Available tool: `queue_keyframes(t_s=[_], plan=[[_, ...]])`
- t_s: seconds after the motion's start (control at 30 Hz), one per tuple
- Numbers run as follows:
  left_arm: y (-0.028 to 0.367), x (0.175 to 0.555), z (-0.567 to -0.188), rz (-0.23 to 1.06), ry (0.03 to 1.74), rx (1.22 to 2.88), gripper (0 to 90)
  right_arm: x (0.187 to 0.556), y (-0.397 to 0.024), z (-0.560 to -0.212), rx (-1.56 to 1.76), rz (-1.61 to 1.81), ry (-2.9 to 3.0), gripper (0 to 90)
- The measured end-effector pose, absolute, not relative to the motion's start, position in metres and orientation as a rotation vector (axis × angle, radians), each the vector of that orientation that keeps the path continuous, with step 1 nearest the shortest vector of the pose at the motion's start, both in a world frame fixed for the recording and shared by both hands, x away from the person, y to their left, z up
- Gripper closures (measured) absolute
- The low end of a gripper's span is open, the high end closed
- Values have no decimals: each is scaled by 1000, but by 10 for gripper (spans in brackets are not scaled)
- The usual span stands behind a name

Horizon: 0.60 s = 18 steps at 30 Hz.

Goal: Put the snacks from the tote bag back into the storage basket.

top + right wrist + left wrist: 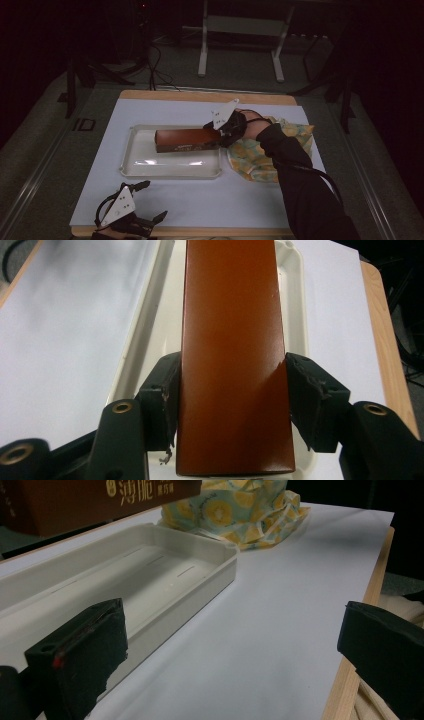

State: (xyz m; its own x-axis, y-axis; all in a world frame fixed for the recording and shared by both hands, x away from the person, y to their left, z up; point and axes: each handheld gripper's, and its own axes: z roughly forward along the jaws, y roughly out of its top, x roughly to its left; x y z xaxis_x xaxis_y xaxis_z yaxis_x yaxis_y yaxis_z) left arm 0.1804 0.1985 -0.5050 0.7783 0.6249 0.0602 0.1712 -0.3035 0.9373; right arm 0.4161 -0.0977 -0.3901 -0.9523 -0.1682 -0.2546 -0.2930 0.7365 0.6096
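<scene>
Right gripper [232, 390] clamps long brown cardboard box [187, 140] at near end, holding it lengthwise over white plastic tray [135, 170], aligned for lowering in. Left gripper [235, 645] idle at table's near edge, jaws wide, holding nothing.

This looks like a lab or recording room rather than a home. A wooden surface [200, 96] covered with a white sheet [200, 200] stands on grey carpet [45, 150] in a darkened room. Behind it are loose cables [157, 65] on the floor and the white metal legs of a frame [202, 55].
</scene>
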Motion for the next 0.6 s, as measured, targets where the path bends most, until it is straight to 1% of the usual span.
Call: queue_keyframes(t_s=[0.33,0.6], plan=[[198,181,-505,506,606,1860,0,423,-96,-427,-334,979,2801,432],[198,181,-506,506,606,1863,0,426,-94,-448,-294,957,2822,432]])
